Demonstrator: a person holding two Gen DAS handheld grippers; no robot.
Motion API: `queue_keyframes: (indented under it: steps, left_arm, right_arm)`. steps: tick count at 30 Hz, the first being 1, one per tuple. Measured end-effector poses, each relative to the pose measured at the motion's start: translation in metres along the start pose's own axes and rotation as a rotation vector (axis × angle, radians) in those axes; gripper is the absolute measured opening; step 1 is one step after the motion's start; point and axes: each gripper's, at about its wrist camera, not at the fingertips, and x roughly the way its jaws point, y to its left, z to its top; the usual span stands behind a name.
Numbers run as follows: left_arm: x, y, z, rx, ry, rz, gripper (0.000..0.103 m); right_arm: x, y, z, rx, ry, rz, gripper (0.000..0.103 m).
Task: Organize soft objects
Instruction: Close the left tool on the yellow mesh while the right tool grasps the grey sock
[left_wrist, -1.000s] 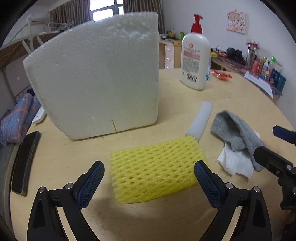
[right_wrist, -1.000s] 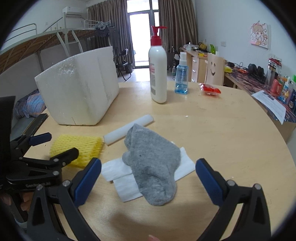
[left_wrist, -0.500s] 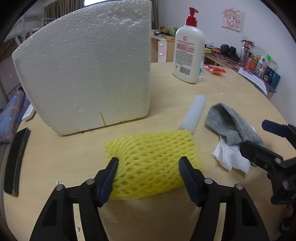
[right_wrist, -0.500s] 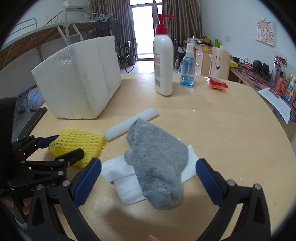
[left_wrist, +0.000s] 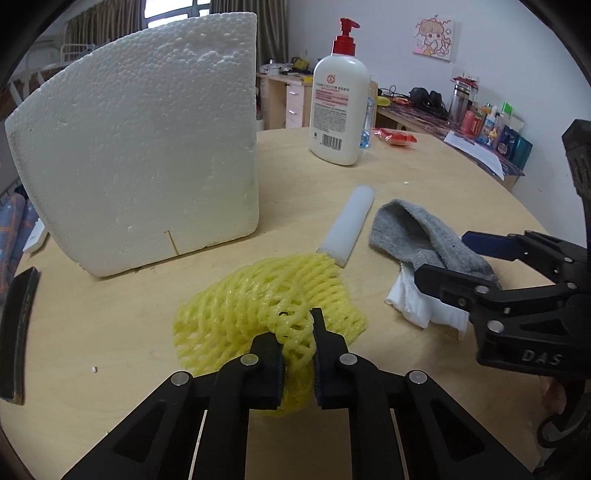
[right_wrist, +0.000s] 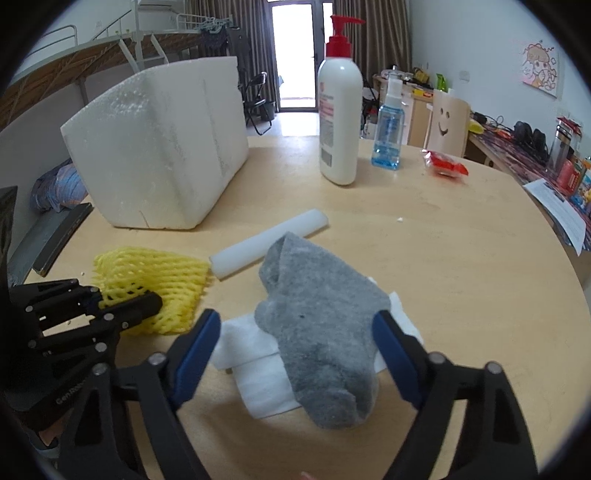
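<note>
At the near edge of the bench (left_wrist: 424, 177), the left claw (left_wrist: 298, 354) is clenched on the yellow foam net (left_wrist: 266, 299); a second ago its jaws stood wide to either side of the flat net, and now the near end is bunched and puckered up between them. Just to the right, the right claw (right_wrist: 295, 354) is closing, its blue pads narrower than before and straddling the toe end of the grey sock (right_wrist: 321, 325) without yet pressing it. The sock lies on a folded white tissue (right_wrist: 258, 387). Beyond them a white foam stick (right_wrist: 269, 242) lies with its end beside the net. Farther back on the left stands the white foam box (left_wrist: 147, 147), and near the far edge a lotion bottle (left_wrist: 340, 103).
</note>
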Motion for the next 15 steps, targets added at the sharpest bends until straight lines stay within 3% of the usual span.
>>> queue_keyframes:
  steps: [4, 9, 15]
  left_arm:
    - [-0.0017, -0.0001, -0.0008, 0.000, -0.003, -0.006, 0.011]
    - [-0.0035, 0.0029, -0.0015, -0.020, -0.007, -0.021, 0.011]
    - [-0.0084, 0.0027, -0.0013, -0.022, -0.028, -0.027, 0.009]
  right_arm:
    - [0.0052, -0.0007, -0.0013, 0.006, 0.020, 0.002, 0.072]
    - [0.0098, -0.0038, -0.0021, 0.019, 0.040, -0.012, 0.045]
    - [0.0063, -0.0059, -0.0022, 0.034, 0.034, -0.013, 0.020]
